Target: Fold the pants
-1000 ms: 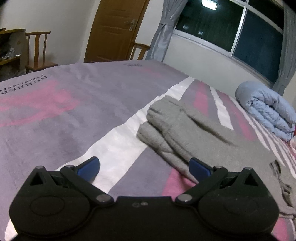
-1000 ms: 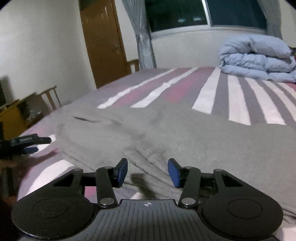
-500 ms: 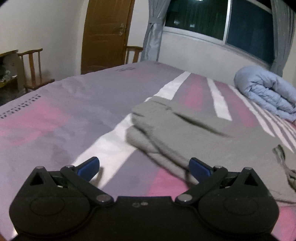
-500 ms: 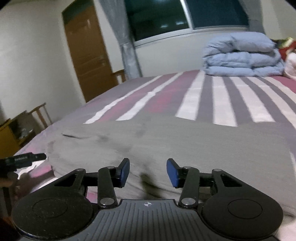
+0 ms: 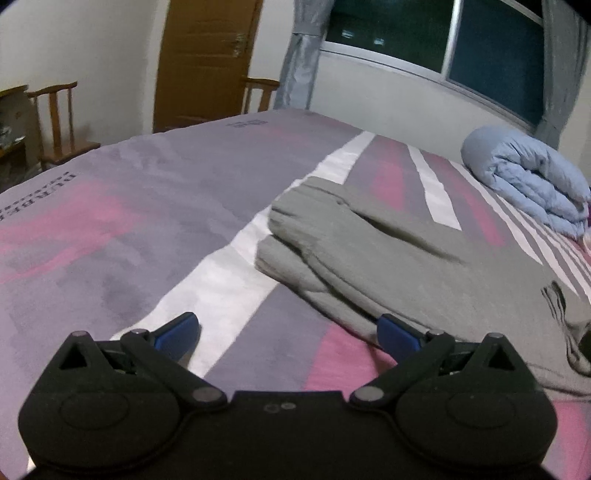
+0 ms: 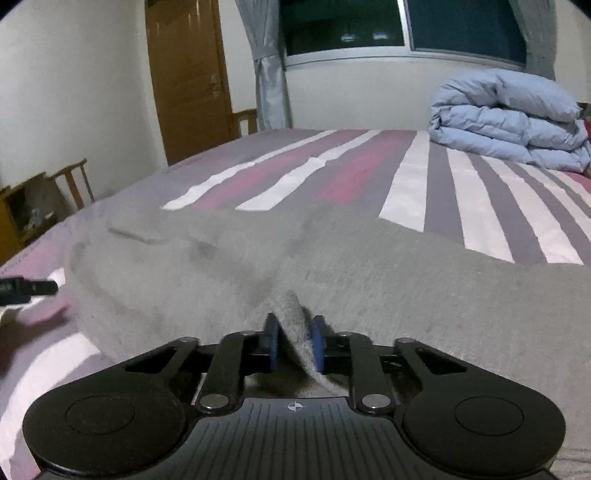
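Two grippers work over a wide bed: the right gripper (image 6: pixel 293 341) has its blue fingers (image 6: pixel 271 341) pressed together on a pinched ridge of the grey pants (image 6: pixel 332 258), the cloth rising between the pads in a small peak, while the left gripper (image 5: pixel 288 332) hovers low with its fingers (image 5: pixel 177 330) spread wide apart and nothing between them. In the left wrist view the right-hand pad sits at the near edge of the pants (image 5: pixel 388 266), though contact cannot be judged. The pants lie on the striped bedspread (image 5: pixel 129 206), laid flat with the legs doubled over each other; their rounded leg ends point toward the far left and stop at a white stripe. A drawstring (image 5: pixel 557 302) trails on the fabric at the right side of that view. In the right wrist view the cloth spreads from the pads out to both sides, its far edge crossing the pink and white stripes. To the left of the pants the bedspread (image 6: pixel 480 206) runs bare up to the bed's far edge. Farther back on the right a folded blue quilt (image 6: pixel 506 114) is piled well apart from the pants. Beyond the bed stand a wooden door (image 5: pixel 207 62), a chair (image 5: pixel 59 122), grey curtains (image 6: pixel 267 62) and a dark window (image 6: pixel 406 22).
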Demonstrator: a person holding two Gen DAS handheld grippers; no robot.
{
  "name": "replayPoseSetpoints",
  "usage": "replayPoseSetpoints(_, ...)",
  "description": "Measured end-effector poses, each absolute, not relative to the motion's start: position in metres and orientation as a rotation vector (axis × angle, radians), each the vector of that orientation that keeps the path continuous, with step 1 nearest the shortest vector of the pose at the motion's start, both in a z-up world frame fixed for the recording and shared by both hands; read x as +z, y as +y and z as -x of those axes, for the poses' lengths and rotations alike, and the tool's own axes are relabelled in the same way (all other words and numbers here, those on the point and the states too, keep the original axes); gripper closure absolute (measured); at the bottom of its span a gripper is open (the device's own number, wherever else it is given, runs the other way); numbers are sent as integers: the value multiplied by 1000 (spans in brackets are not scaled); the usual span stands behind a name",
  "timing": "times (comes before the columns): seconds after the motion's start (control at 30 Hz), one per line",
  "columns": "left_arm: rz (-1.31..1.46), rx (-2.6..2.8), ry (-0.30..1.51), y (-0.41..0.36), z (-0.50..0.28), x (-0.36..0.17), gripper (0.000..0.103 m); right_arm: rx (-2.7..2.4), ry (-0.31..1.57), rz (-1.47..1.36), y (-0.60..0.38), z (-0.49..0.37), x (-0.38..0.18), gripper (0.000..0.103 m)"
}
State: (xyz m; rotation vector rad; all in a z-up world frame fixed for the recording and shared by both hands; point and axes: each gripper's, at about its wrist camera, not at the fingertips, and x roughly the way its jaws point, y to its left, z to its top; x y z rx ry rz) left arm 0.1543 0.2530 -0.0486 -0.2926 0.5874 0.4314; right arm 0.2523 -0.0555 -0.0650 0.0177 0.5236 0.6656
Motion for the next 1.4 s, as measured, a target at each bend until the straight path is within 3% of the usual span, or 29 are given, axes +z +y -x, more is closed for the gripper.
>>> replayPoseSetpoints(0.1, 283, 421, 588, 251, -154, -49, 6, 709, 444, -16, -60, -234, -49, 91)
replayPoseSetpoints(0.23, 307, 434, 585, 255, -152, -50, 6, 748, 571, 92, -47, -235, -71, 89)
replayPoseSetpoints(0.33, 324, 440, 586, 257, -152, -52, 6, 741, 539, 47, -57, -232, -67, 87)
replayPoseSetpoints(0.57, 315, 433, 567, 251, -154, -49, 6, 578, 433, -142, -150, -223, -34, 87)
replayPoseSetpoints(0.77, 284, 420, 567, 241, -162, -48, 6, 378, 475, -238, -228, -226, -42, 87)
replayPoseSetpoints(1.03, 265, 418, 570, 236, -168, -48, 6, 637, 512, -190, -171, -221, -37, 86)
replayPoseSetpoints(1.07, 269, 419, 568, 237, -166, -47, 6, 667, 513, -162, -157, -222, -37, 84)
replayPoseSetpoints(1.13, 267, 431, 570, 239, -162, -46, 6, 723, 517, -118, -132, -224, -39, 59)
replayPoseSetpoints(1.2, 262, 453, 572, 243, -155, -44, 6, 731, 496, -98, -116, -222, -42, 50)
replayPoseSetpoints(1.4, 353, 483, 564, 263, -131, -45, 6, 796, 513, 26, -83, -220, -54, 50)
